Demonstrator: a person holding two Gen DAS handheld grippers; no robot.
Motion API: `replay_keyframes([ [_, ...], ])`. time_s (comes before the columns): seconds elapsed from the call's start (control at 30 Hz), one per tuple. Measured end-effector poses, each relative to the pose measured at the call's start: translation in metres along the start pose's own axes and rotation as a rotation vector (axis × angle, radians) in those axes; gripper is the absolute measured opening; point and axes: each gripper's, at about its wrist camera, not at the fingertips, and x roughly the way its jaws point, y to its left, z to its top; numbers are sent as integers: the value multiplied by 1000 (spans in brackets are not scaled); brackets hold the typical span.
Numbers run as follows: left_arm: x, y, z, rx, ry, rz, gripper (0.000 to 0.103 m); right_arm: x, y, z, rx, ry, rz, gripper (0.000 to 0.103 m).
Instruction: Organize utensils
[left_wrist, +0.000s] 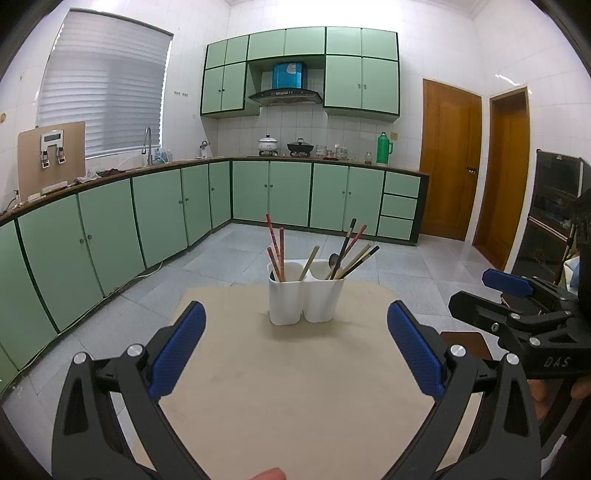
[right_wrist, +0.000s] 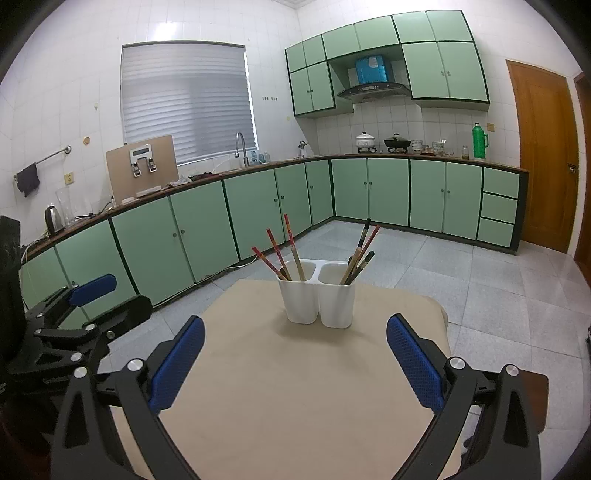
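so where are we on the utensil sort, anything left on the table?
Looks done or nearly so: the chopsticks and a spoon stand in the white two-compartment holder, and nothing loose shows on the beige table. In hand: nothing; left gripper and right gripper are both open, short of the holder. Left: possibly regrouping, since the reddish sticks sit in both compartments.

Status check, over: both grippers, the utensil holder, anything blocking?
Left gripper open, empty. Right gripper open, empty. White two-compartment holder upright on the table, chopsticks in both compartments. Path to holder clear.
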Motion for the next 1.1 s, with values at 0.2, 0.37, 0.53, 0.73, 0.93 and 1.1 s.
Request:
replay_keyframes([
  [0.2, -2, -1, 0, 0, -5, 0, 96, -1, 0, 0, 3, -4, -1, 97],
  [0.37, -5, 0, 1, 2, -11, 2, 96, -2, 0, 1, 0, -6, -1, 97],
  [0.53, -6, 1, 3, 0, -13, 2, 96, -3, 0, 1, -1, -7, -2, 97],
  [0.73, -6, 2, 2, 0, -12, 2, 96, -3, 0, 1, -1, -7, -2, 97],
  [0.93, -7, 2, 3, 2, -12, 3, 96, -2, 1, 1, -2, -7, -2, 97],
  [1.1, -7, 2, 3, 3, -13, 4, 96, -2, 1, 1, -1, -7, -2, 97],
])
